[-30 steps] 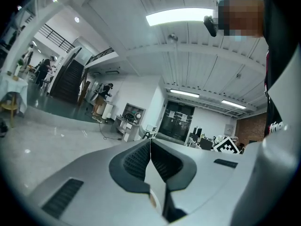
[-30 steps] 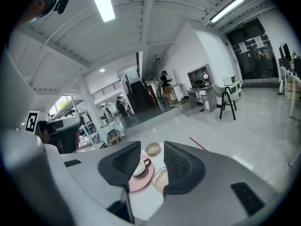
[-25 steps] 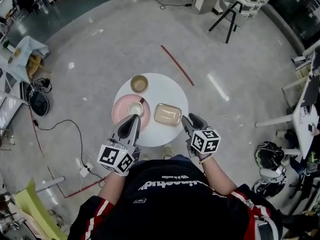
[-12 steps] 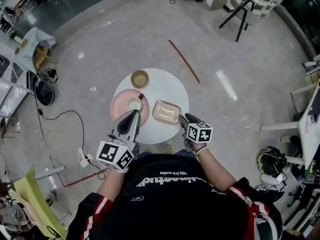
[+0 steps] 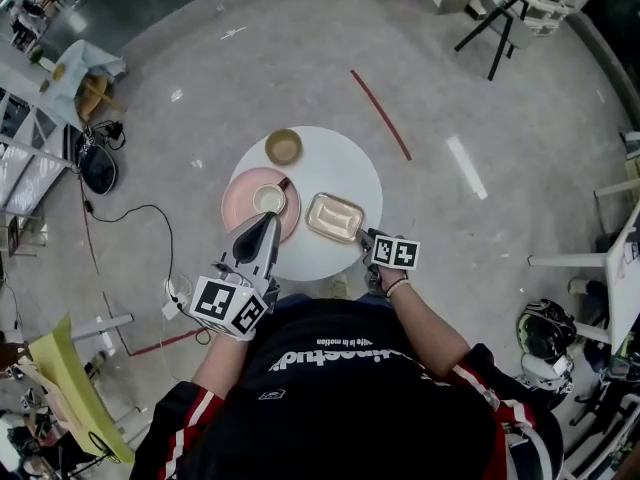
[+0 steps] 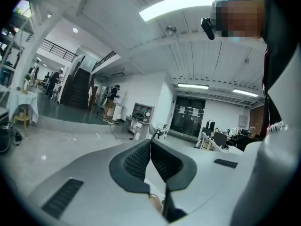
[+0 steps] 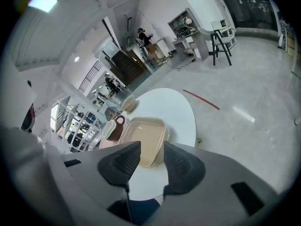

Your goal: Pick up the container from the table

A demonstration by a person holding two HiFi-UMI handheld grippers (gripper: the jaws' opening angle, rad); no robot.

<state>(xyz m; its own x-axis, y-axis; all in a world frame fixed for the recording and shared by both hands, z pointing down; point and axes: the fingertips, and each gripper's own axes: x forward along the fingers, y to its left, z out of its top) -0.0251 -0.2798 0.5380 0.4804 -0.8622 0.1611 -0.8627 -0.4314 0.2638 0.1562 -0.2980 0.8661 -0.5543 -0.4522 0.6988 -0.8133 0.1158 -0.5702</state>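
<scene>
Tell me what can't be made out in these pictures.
- Inside of the small tan bowl: too small in the head view.
- Near edge of the round pink plate: head view, covered by the left tool.
- Near end of the beige rectangular container: right gripper view, behind the open right tool; contact unclear.
- The round white table: absent from the left gripper view, which points at the room.

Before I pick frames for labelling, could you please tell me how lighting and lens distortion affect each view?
Head view: even light, one bright streak, perhaps glare, on the floor beside the table, mild bending at the edges. Left gripper view: strong fisheye, dark corners, blown-out ceiling light. Right gripper view: same fisheye, yet the container beyond the right claw is sharp.
</scene>
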